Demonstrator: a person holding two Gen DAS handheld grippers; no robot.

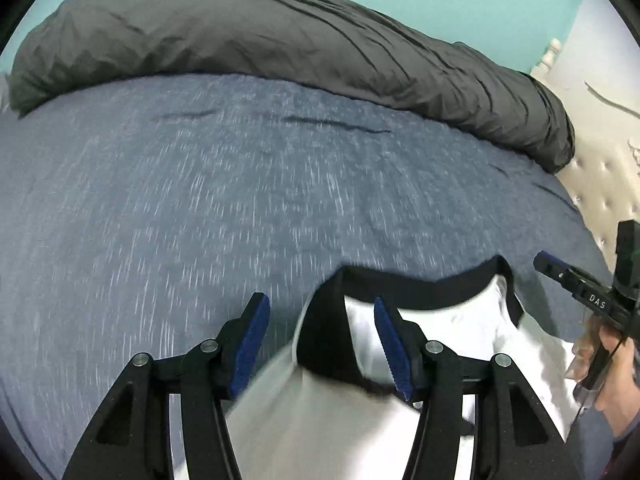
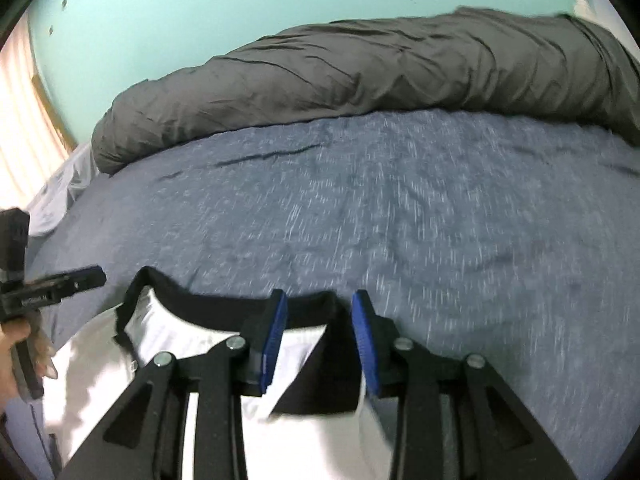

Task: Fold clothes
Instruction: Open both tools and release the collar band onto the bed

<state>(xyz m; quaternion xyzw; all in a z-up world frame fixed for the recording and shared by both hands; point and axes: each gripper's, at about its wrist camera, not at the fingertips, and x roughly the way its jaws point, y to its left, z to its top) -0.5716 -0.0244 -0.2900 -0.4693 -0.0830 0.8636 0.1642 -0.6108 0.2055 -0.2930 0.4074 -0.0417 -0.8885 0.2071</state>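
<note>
Both claws spread over a white shirt's black collar.
Left claw [image 1: 320, 344] and right claw [image 2: 320, 340] straddle the shirt [image 1: 320, 432] at lower centre, on the bed [image 1: 200, 200].

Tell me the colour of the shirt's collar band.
Black, on a white shirt; the collar band shows best in the left wrist view.
</note>
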